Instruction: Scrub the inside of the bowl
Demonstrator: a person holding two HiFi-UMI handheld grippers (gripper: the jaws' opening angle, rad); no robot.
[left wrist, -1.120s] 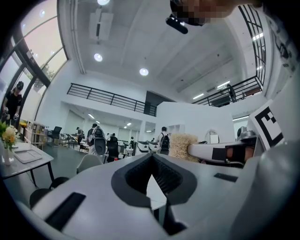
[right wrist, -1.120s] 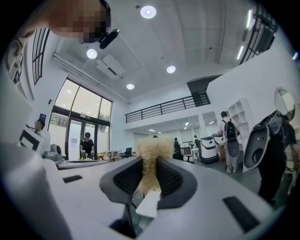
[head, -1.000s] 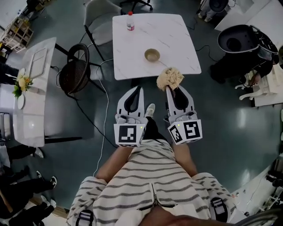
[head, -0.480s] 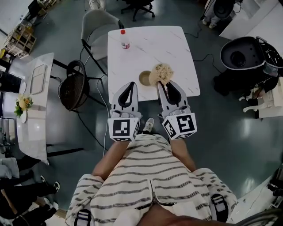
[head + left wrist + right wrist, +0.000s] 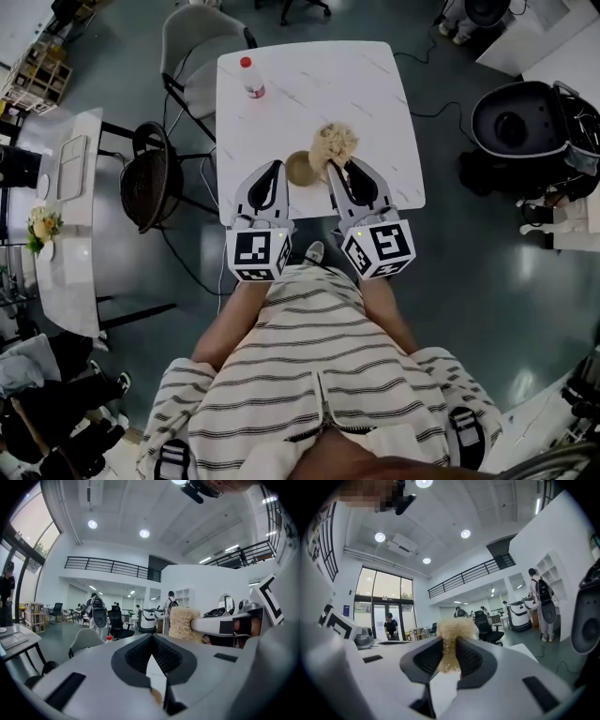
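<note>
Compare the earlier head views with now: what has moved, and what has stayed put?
Both hand-held grippers advanced from short of the table to over its near part. The right hand-held gripper still clamps the scrubber, now beside the bowl; the left hand-held gripper stays shut, empty. Bowl and bottle have not moved.

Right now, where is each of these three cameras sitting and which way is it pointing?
Head view: on the person's head, looking steeply down at table, bowl, left gripper, right gripper, striped torso.
Left gripper view: on the left gripper, facing along its shut jaws into the room.
Right gripper view: on the right gripper, facing along jaws clamping the scrubber.
Shared: all three show the scrubber.
</note>
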